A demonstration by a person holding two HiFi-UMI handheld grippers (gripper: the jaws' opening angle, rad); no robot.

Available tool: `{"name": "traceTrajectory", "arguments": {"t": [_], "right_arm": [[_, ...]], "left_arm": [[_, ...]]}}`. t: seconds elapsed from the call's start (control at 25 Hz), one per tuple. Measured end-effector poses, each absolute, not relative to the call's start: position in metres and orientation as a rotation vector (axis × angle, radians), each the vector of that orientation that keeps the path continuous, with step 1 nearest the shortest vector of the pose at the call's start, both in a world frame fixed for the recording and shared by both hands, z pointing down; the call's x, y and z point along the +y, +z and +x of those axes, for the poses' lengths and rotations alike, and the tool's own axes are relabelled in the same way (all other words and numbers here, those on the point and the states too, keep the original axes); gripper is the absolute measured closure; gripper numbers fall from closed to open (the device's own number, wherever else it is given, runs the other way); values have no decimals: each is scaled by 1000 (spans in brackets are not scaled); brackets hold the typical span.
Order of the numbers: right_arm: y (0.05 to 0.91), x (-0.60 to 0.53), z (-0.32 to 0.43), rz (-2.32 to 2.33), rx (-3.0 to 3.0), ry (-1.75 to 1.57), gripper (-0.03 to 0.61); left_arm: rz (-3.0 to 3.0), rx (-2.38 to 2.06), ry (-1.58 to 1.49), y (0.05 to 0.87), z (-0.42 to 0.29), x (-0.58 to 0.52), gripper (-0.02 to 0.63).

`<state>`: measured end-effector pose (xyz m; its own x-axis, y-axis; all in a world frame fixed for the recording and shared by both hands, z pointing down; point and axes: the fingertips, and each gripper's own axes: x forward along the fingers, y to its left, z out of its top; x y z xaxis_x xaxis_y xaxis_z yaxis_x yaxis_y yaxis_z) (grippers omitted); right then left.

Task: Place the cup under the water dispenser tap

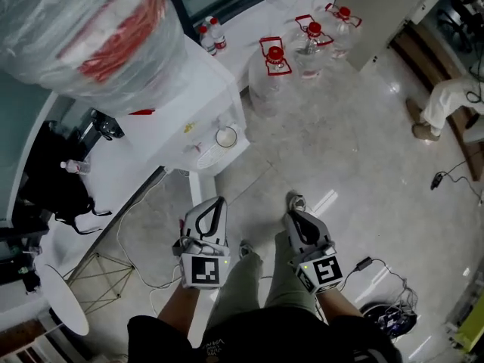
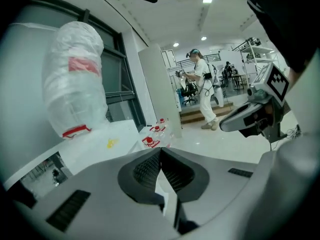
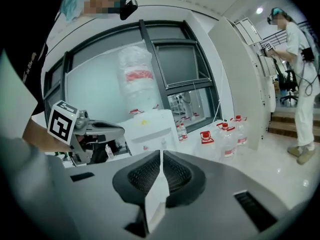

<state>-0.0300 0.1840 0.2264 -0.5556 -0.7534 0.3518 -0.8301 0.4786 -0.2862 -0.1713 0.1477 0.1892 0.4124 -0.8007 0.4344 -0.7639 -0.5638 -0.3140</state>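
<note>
Cup (image 1: 225, 136), small, round and white-rimmed from above, stands on the water dispenser's (image 1: 181, 97) front ledge, near its right corner. Left gripper (image 2: 160, 151) and right gripper (image 3: 161, 155) are both closed tight and empty.

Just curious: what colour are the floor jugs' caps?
The caps are red; head view shows best.

Left gripper (image 1: 212, 209) jaws together; right gripper (image 1: 298, 216) jaws together; side by side.
</note>
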Motion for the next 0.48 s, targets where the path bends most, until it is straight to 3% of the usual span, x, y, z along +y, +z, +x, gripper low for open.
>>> {"name": "traceTrajectory", "arguments": {"t": [0.48], "right_arm": [[123,256,-54,1505,-2536,560,534]], "left_arm": [[-2631,1434,-688,98,-206,236,595]]}}
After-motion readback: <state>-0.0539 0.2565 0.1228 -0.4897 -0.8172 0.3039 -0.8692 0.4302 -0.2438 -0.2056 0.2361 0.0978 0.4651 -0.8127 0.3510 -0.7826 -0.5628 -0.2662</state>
